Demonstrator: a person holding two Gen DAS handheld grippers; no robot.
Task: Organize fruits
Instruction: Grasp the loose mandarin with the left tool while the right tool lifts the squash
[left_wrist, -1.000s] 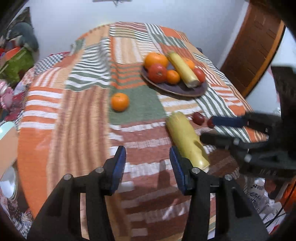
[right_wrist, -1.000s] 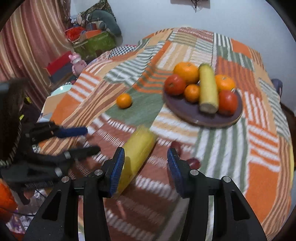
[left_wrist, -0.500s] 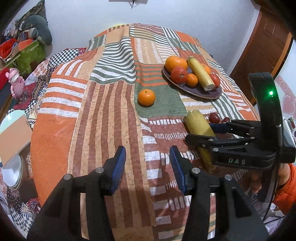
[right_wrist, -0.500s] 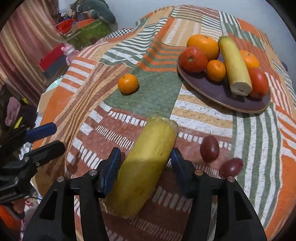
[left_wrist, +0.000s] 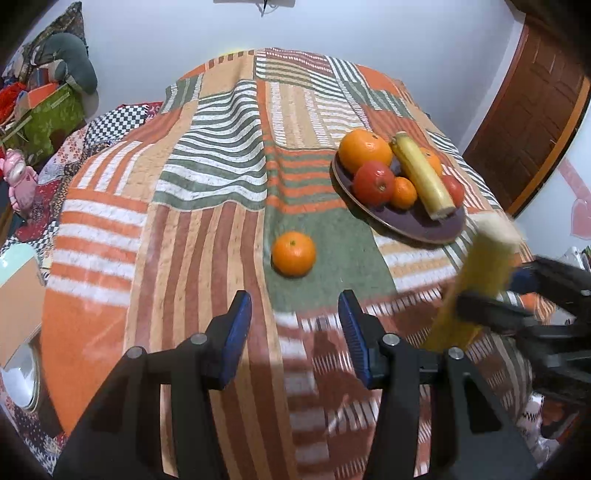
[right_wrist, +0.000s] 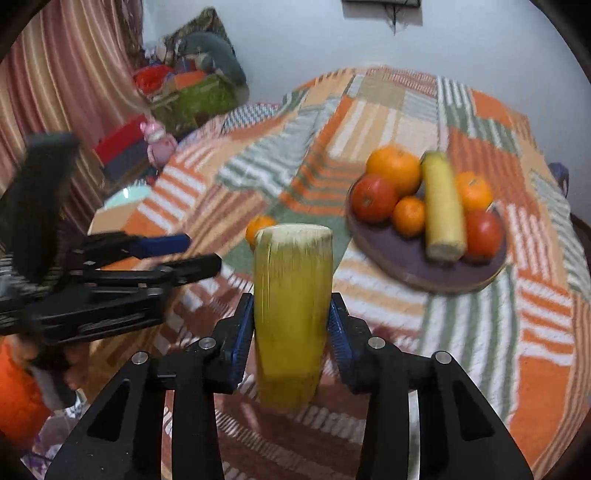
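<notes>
Two grippers: right gripper (right_wrist: 291, 325) closing, clamped on blurred yellow corn cob (right_wrist: 291, 314); left gripper (left_wrist: 295, 332) apart, empty.
Loose orange (right_wrist: 259, 227): centre frame, half hidden behind cob.

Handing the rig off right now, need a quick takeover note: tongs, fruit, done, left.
Right tongs: closing on the loose yellow fruit, pads against its sides, lifted off the cloth.
Left tongs: open, empty, pointing toward the lone orange.
Plate: already holds oranges, two red fruits and another long yellow fruit.
Left: set the held fruit on the plate, then collect the lone orange from the tablecloth. Other loose items are not visible now.
</notes>
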